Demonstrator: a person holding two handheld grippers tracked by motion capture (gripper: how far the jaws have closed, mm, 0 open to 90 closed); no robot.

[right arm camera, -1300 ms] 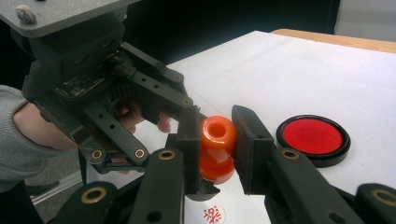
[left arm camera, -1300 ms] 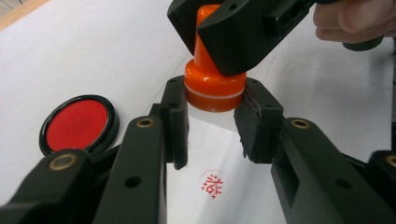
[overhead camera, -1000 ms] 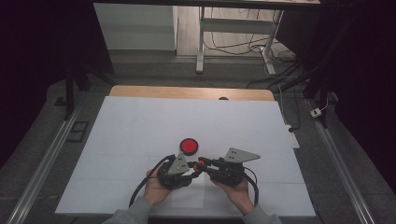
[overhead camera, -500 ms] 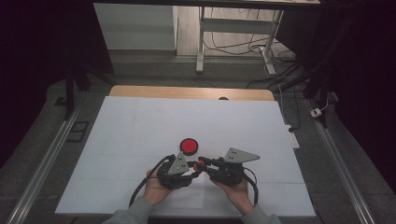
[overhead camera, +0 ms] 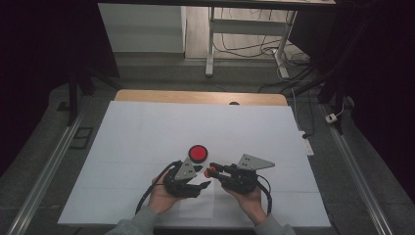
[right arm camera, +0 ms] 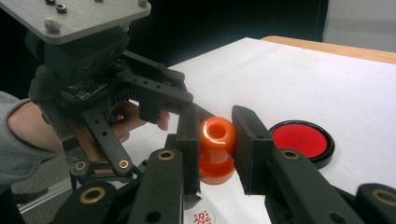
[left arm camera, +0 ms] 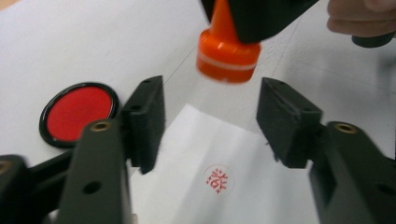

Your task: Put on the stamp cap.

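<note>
Right gripper (right arm camera: 215,140) was clamped on an orange stamp (right arm camera: 216,149), mid-frame in its own view, raised off the paper slip (left arm camera: 224,186). Left gripper (left arm camera: 210,126) stood wide, jaws apart with nothing between them, the slip beneath. Its view showed a red stamped mark (left arm camera: 218,179) low centre on the slip, the stamp at upper centre. Red ink pad (overhead camera: 197,153) sat just above both grippers in the high view, on the white table cover (overhead camera: 147,127).
</note>
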